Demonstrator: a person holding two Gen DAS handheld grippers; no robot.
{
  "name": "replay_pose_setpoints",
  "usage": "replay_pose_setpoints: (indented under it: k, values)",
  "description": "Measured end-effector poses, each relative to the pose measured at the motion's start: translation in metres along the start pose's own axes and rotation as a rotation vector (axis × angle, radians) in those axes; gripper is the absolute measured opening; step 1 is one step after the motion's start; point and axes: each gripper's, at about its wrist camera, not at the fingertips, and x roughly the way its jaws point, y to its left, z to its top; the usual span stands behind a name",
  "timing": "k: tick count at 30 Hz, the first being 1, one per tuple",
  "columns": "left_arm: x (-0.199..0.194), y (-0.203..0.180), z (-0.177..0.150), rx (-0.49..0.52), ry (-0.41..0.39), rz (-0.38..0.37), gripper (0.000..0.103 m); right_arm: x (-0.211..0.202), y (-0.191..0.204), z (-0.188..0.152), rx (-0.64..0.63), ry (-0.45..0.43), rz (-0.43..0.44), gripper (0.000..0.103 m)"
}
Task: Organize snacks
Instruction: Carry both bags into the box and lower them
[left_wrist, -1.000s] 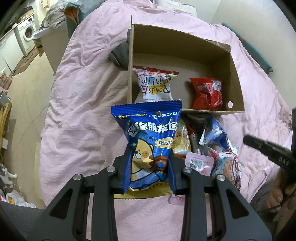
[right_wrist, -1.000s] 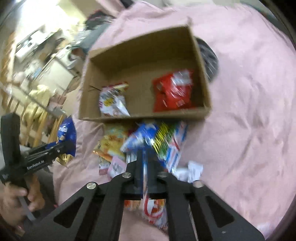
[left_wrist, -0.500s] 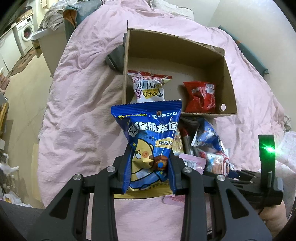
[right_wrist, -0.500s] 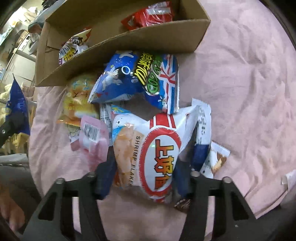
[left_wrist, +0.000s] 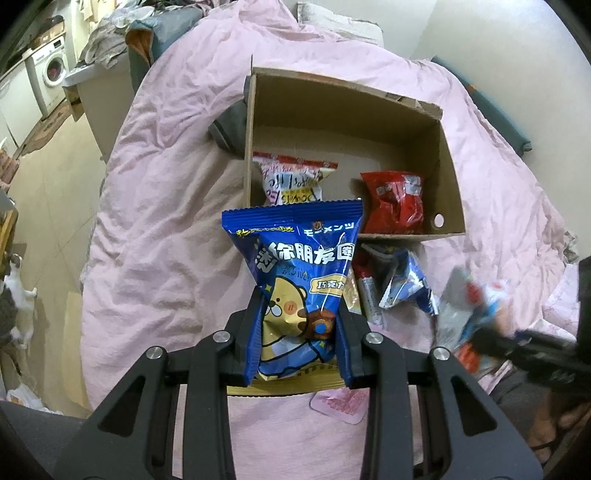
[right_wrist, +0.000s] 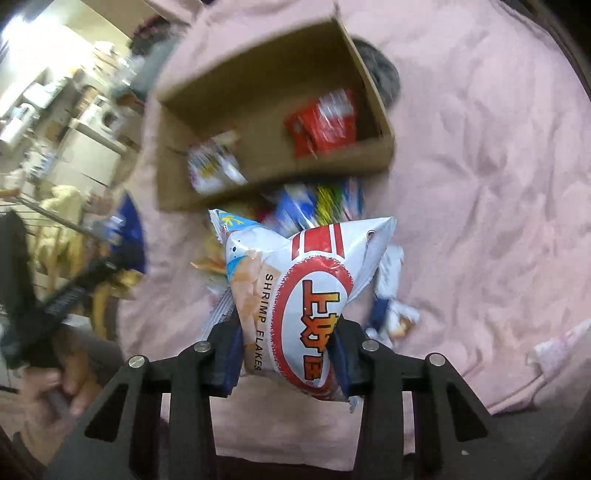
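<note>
1. Left gripper (left_wrist: 298, 332) clamps the blue snack bag (left_wrist: 295, 258) – its bottom is hidden between the fingers, cardboard box (left_wrist: 448, 177) ahead.
2. Right gripper (right_wrist: 286, 350), jaws just closing, pinches the shrimp flakes bag (right_wrist: 310, 295); the loose snacks (right_wrist: 314, 206) beyond are blurred.

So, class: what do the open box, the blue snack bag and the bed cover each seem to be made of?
Box: plain brown cardboard, matt, with raw cut edges.
Blue snack bag: likely glossy printed plastic film, given its crimped top seal.
Bed cover: soft pink woven fabric, matt and creased.
</note>
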Motion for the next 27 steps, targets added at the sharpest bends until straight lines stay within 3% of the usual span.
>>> replay_pose_setpoints:
  k: [5,12,19,27]
  values:
    - [-0.004,-0.007,0.021,0.002,-0.001,-0.016,0.029,-0.026,0.012,0.026,-0.051,-0.083,0.024,0.041]
    - [-0.009,-0.022,0.066,0.049,-0.067,0.013,0.029,-0.032,0.03,0.08,-0.107,-0.171,0.01,0.041]
    - [0.011,-0.028,0.109,0.084,-0.109,0.04,0.029,-0.006,0.034,0.125,-0.113,-0.221,0.007,0.041]
    - [0.042,-0.028,0.119,0.104,-0.137,0.018,0.029,0.025,0.023,0.133,-0.082,-0.236,0.021,0.041]
